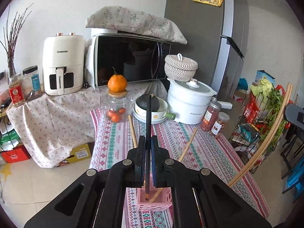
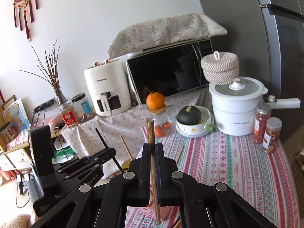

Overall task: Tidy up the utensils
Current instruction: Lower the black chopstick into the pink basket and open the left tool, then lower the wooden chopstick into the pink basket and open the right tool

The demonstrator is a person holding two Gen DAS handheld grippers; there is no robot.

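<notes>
My left gripper (image 1: 148,142) is shut on a black chopstick (image 1: 148,125) held upright, its lower tip inside a pink perforated holder (image 1: 152,202) on the patterned tablecloth (image 1: 205,152). Two wooden chopsticks (image 1: 187,144) lean out of the holder. My right gripper (image 2: 153,148) is shut on a pair of wooden chopsticks (image 2: 151,133) held upright above the cloth. These chopsticks also show at the right of the left wrist view (image 1: 269,133). The left gripper shows at the left of the right wrist view (image 2: 98,157).
At the table's far end stand a glass jar with an orange on top (image 1: 116,102), a bowl with a dark squash (image 1: 150,110), a white pot (image 1: 190,102) and two spice jars (image 1: 214,119). A microwave (image 1: 131,58) and air fryer (image 1: 61,64) sit behind. A wire rack (image 1: 262,123) stands right.
</notes>
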